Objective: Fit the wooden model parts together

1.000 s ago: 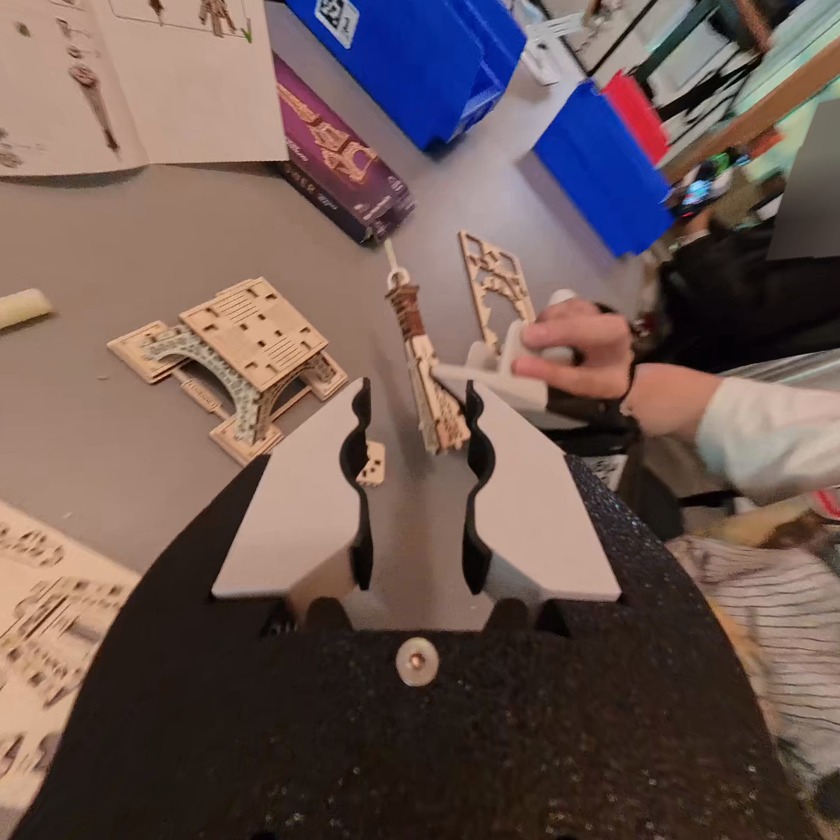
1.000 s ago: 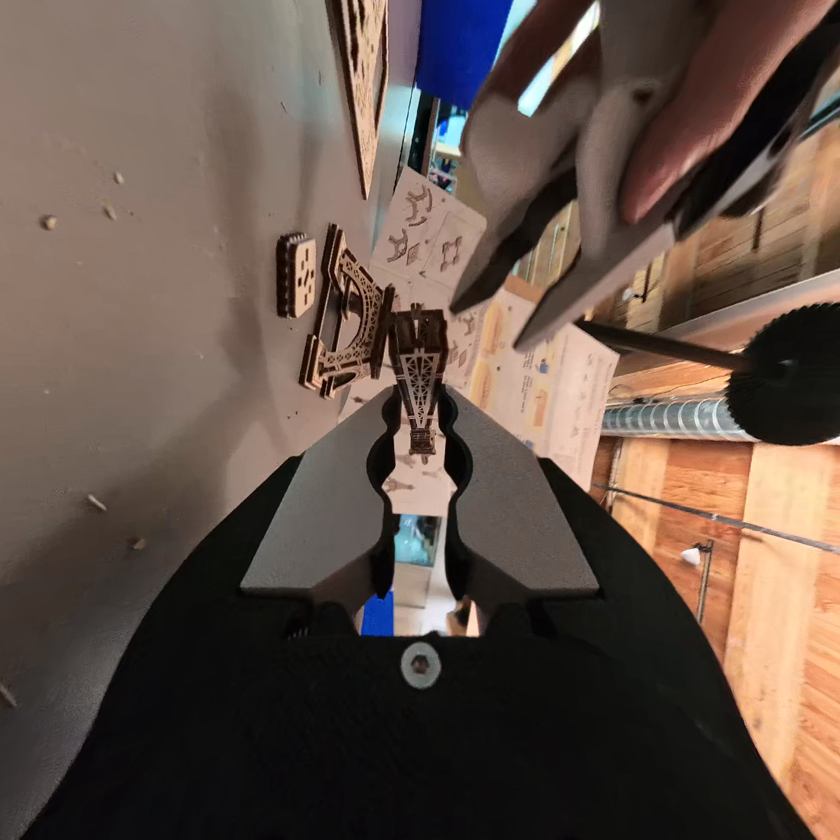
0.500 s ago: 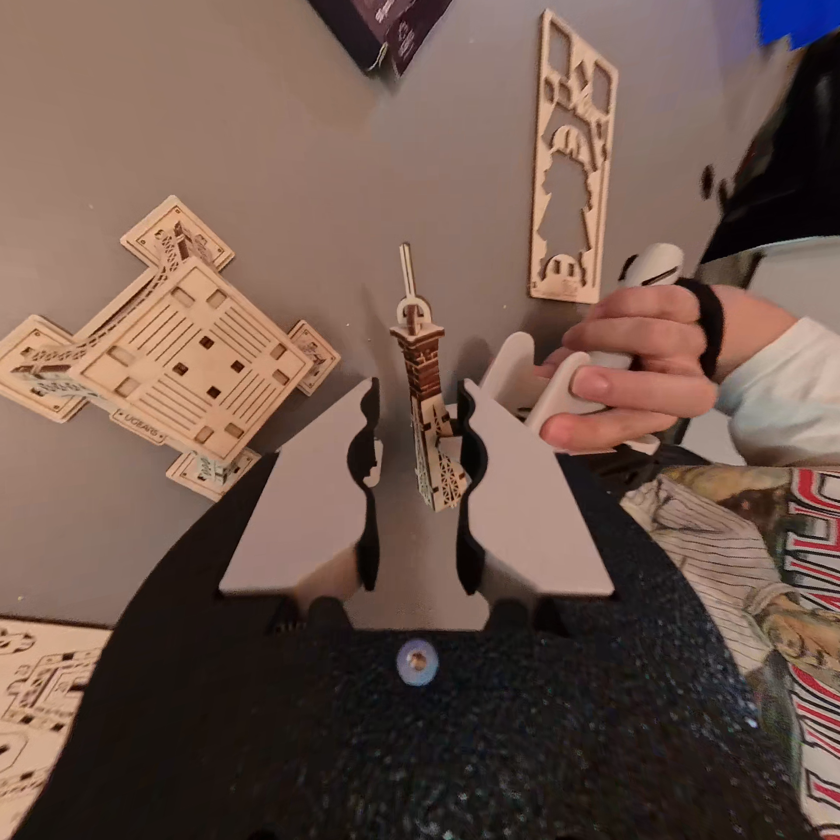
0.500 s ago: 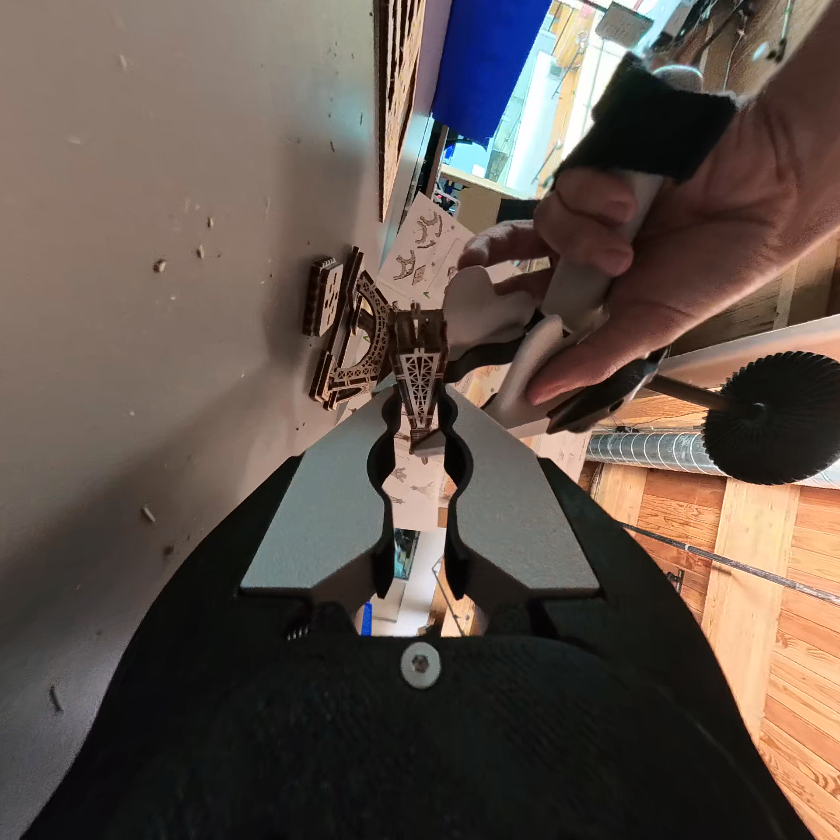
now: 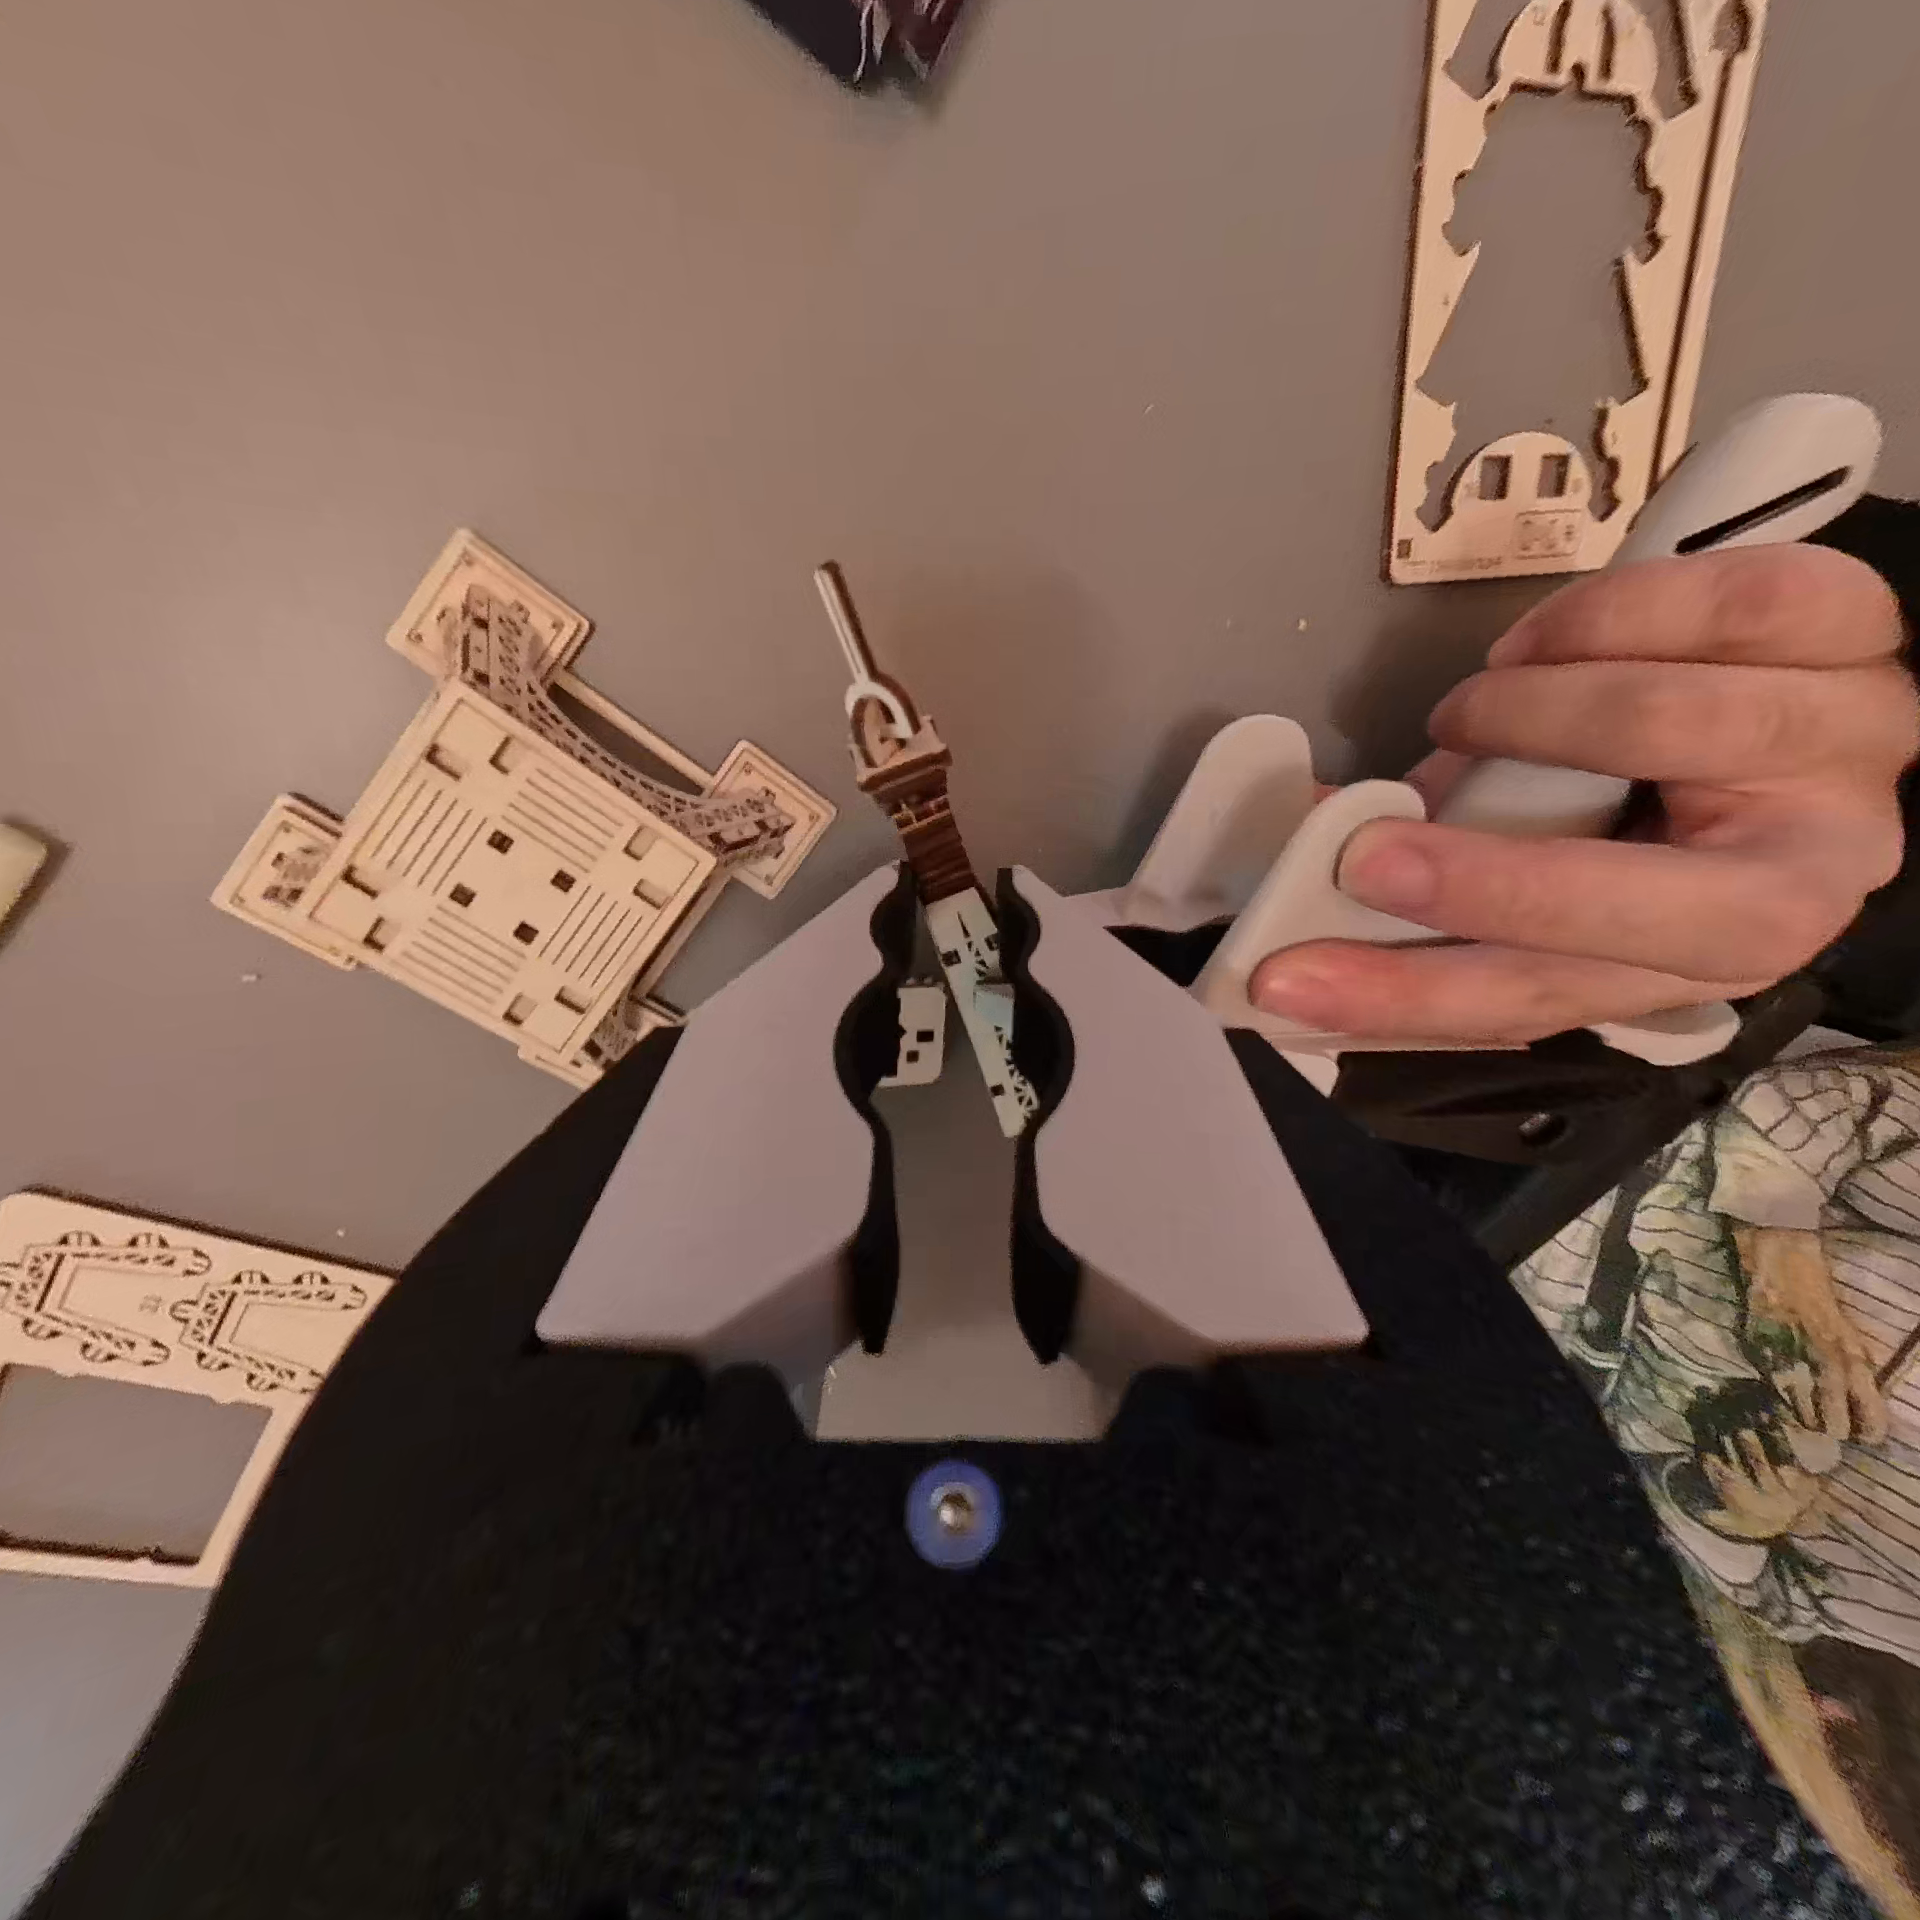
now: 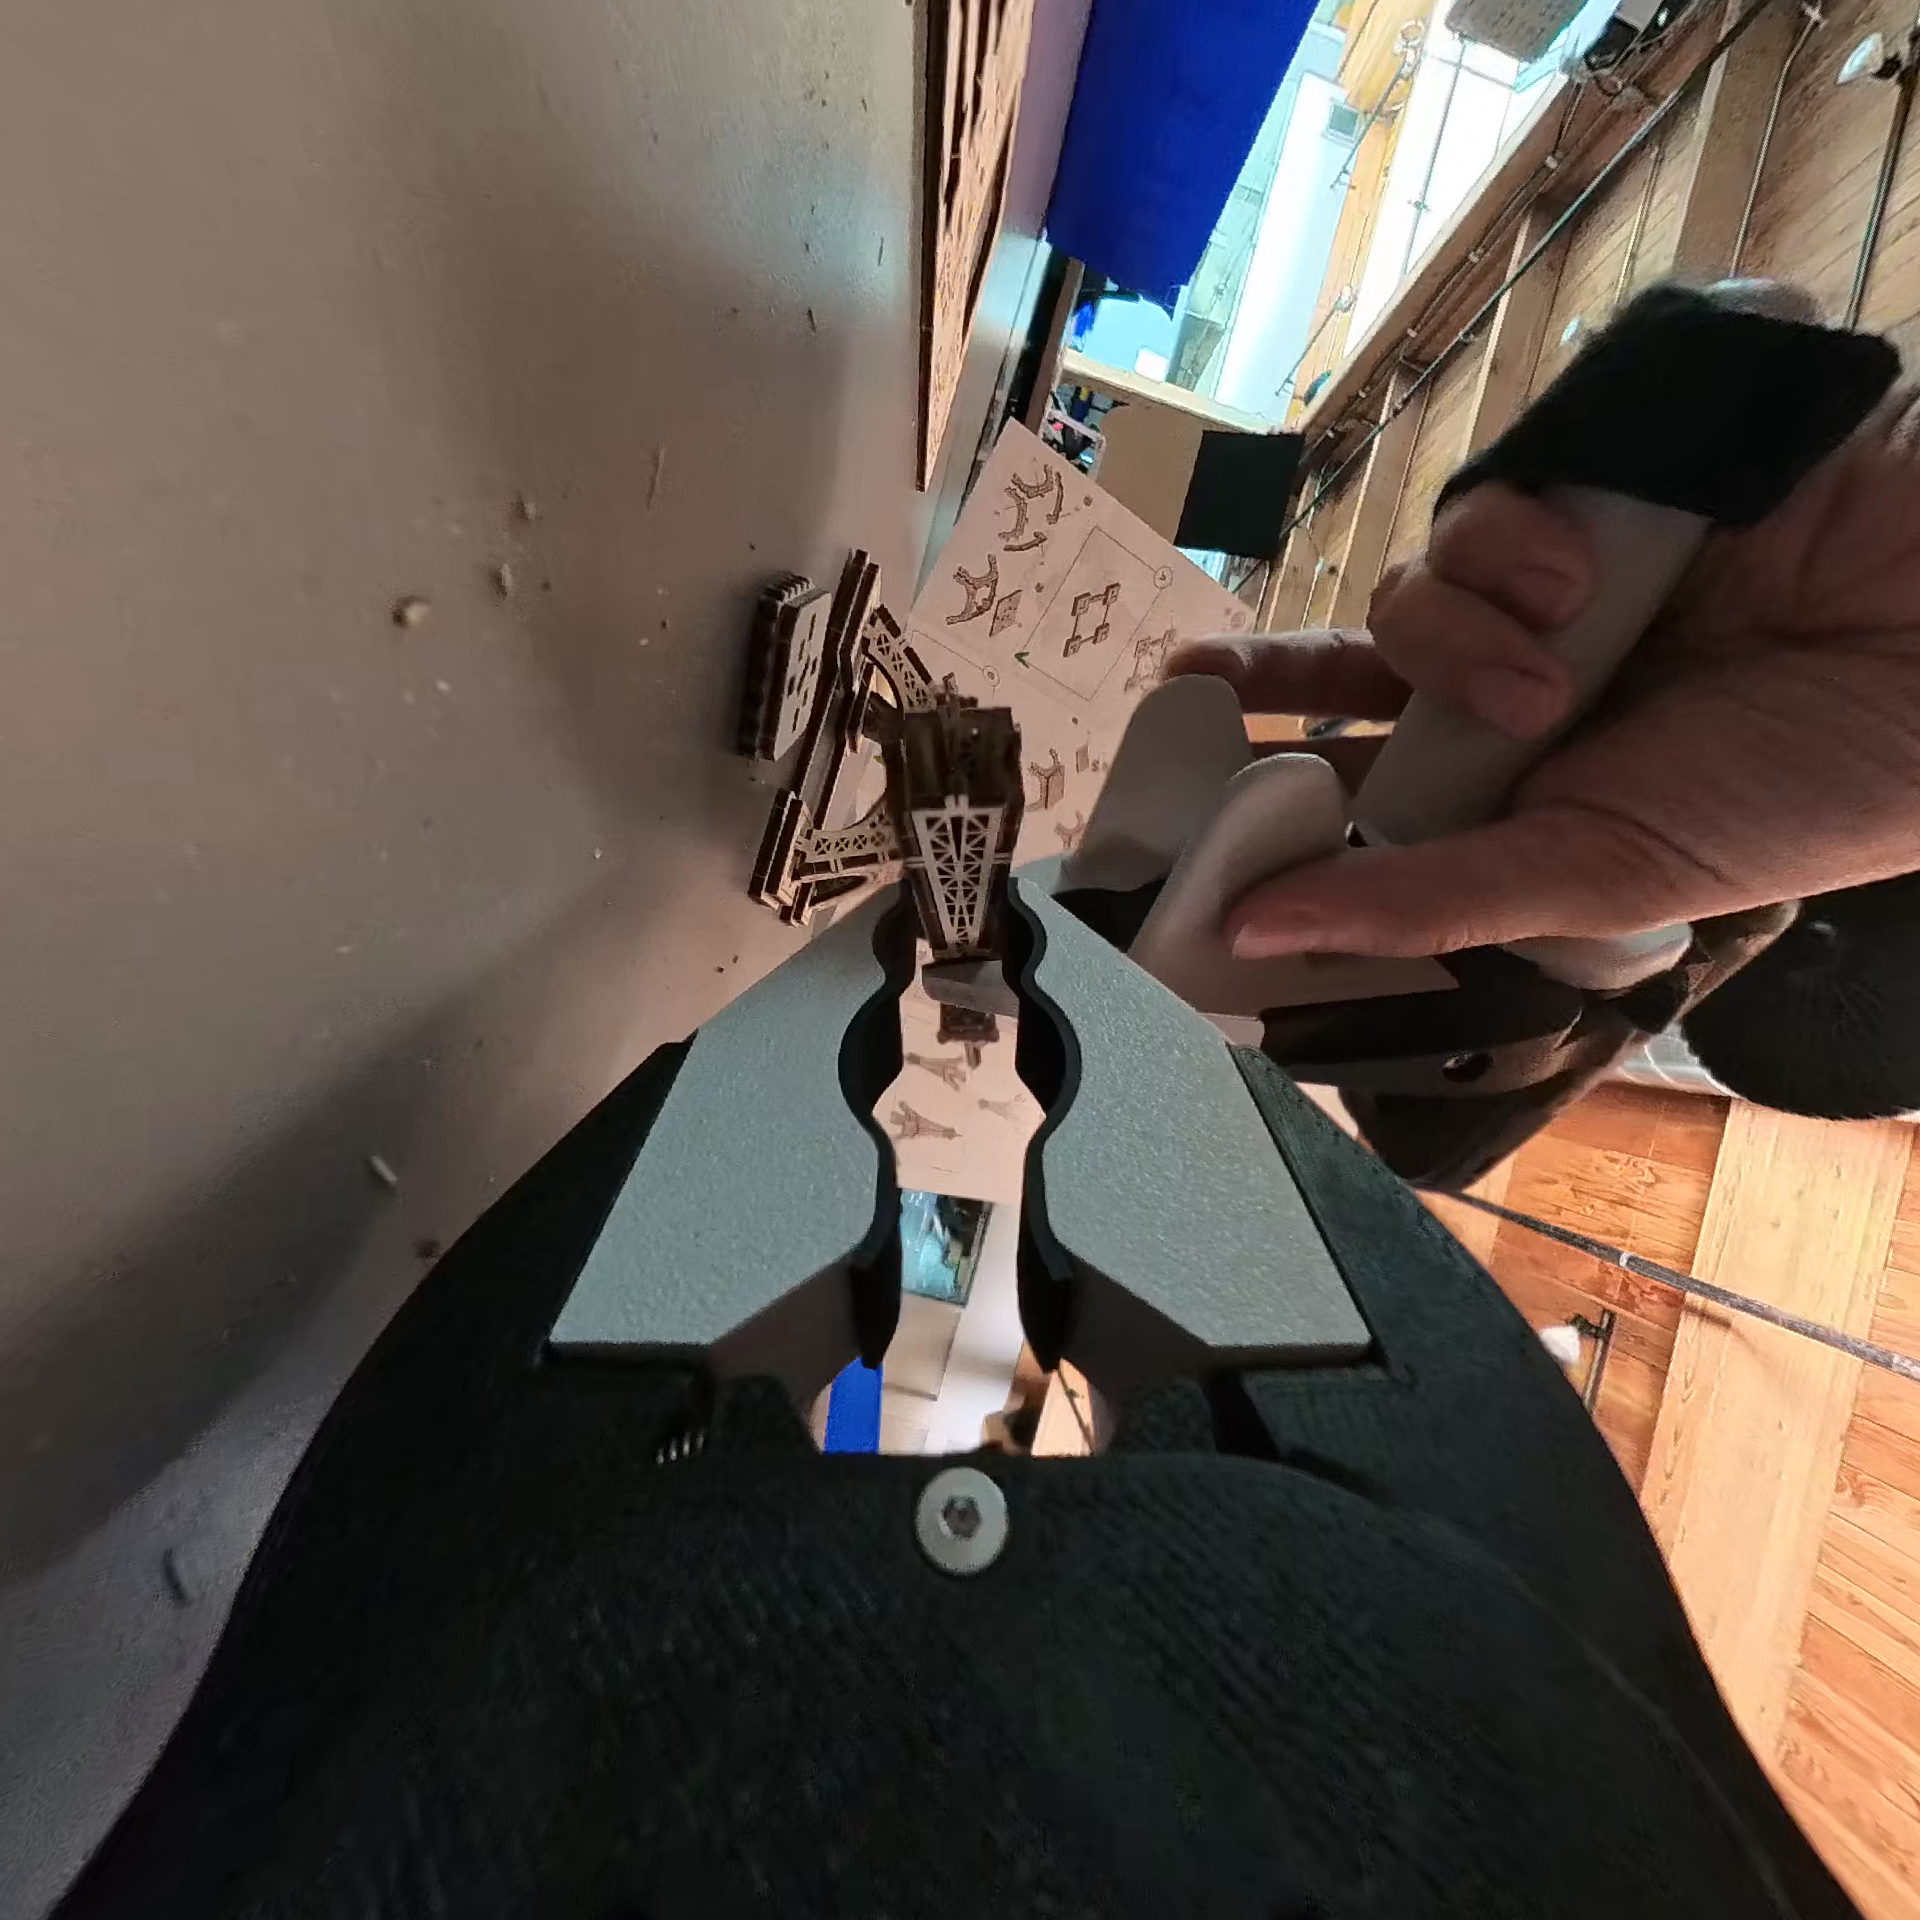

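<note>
While the slim laser-cut wooden tower spire sits between my two tools above the grey table, its brown top and antenna pointing up and away, I judge this as a hand-over or re-grip before mating. My right hand-held gripper pinches the lattice shaft near its narrow end. My left hand-held gripper is closed in around the same shaft, though I cannot tell whether its pads actually press it. To do this well I would squeeze on the flat lattice faces, gently, since the thin wood looks brittle, and keep the spire upright. The square four-legged wooden tower base lies flat, well apart to the left, probably the mating part.
</note>
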A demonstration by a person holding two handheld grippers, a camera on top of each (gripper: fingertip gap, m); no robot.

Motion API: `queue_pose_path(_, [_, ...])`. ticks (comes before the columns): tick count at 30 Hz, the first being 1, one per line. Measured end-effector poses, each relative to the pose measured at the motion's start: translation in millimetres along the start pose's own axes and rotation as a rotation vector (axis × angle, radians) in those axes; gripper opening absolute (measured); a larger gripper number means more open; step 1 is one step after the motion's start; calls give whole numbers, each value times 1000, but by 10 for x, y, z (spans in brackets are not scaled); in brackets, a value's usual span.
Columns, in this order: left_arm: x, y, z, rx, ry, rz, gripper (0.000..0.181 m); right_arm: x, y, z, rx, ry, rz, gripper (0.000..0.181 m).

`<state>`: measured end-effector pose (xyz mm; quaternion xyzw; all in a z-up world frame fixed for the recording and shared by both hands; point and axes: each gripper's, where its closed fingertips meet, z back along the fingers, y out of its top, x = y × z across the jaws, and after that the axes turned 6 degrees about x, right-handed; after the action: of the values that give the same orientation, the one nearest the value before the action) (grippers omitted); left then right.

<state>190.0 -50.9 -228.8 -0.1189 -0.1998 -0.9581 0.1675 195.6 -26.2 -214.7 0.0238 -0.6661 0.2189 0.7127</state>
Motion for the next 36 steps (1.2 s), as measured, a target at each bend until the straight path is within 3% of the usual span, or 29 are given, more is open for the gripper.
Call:
queue_pose_path(4, [-21,180,132,148,7,-41,11,72,-136,12,-26,-41,-50,18])
queue_pose_path(8, [-82,291,415,428,-10,-124,11,90,-302,56,-35,-43,-183,30])
queue_pose_path(12, [76,207,693,773,-153,-223,11,71,-445,79,-15,-7,-415,36])
queue_pose_path(16, [10,7,735,988,-121,-337,10,0,-433,92,88,88,-736,43])
queue_pose_path(21, [-38,-127,624,1053,-104,-370,10,-14,-412,240,246,225,-1018,45])
queue_pose_path(24, [-22,-126,593,1040,-74,-405,10,-6,-337,341,370,370,-1253,56])
queue_pose_path(29, [43,-155,476,966,-80,-454,10,333,-152,375,640,471,-1553,53])
queue_pose_path(32, [71,-169,435,941,-88,-479,10,537,-26,319,759,562,-1581,50])
queue_pose_path(36, [122,-179,407,926,-101,-525,10,531,64,160,765,675,-1466,44])
